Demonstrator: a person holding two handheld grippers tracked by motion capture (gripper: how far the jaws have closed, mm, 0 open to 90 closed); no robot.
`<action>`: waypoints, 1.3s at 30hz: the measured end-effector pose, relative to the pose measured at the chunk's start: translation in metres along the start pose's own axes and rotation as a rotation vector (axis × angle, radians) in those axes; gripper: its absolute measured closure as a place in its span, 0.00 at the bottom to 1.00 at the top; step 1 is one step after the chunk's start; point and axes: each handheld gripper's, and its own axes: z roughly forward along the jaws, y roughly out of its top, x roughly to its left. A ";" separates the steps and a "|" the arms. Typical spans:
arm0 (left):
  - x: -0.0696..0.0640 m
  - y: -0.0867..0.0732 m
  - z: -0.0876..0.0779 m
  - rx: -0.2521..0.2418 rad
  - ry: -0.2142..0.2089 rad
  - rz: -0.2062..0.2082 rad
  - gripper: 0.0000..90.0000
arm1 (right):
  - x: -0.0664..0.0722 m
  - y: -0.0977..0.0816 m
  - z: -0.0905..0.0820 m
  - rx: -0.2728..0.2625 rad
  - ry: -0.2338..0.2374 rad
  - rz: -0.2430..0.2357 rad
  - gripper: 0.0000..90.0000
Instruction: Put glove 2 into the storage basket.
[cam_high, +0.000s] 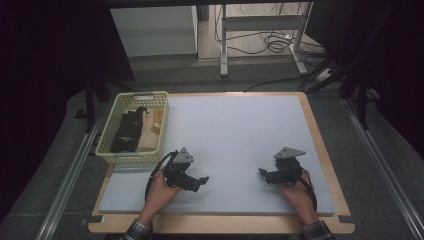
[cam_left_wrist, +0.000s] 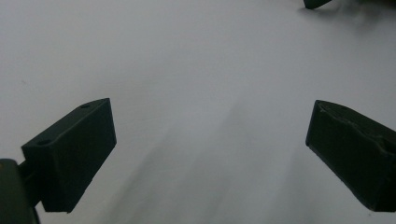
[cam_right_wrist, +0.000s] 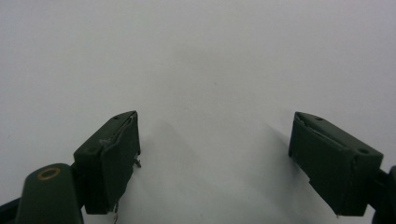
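My left gripper (cam_high: 202, 181) rests low over the pale grey mat (cam_high: 235, 135) near its front left, held by a hand, jaws pointing right. In the left gripper view its jaws (cam_left_wrist: 210, 140) stand wide apart with only bare mat between them. My right gripper (cam_high: 262, 173) sits at the front right of the mat, jaws pointing left toward the other one. The right gripper view shows the right gripper (cam_right_wrist: 215, 144) open too, nothing between its jaws. A dark tip of the right gripper (cam_left_wrist: 315, 3) peeks in at the top of the left gripper view.
A pale yellow mesh basket (cam_high: 116, 152) stands at the mat's left edge, holding a black bundle (cam_high: 127, 131) and a small orange item (cam_high: 157, 122). The mat lies on a wooden board (cam_high: 327, 165). Metal rails run along both sides; a table frame and cables stand beyond.
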 end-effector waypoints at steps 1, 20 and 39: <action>0.000 0.000 0.001 0.003 -0.001 0.001 0.02 | 0.000 0.000 0.000 0.000 0.000 0.000 0.18; -0.005 -0.010 0.018 0.079 0.014 0.021 0.02 | 0.000 0.000 0.000 0.000 0.000 -0.001 0.18; -0.006 -0.017 0.026 0.096 0.028 0.028 0.00 | 0.000 0.000 0.000 0.001 0.001 -0.001 0.18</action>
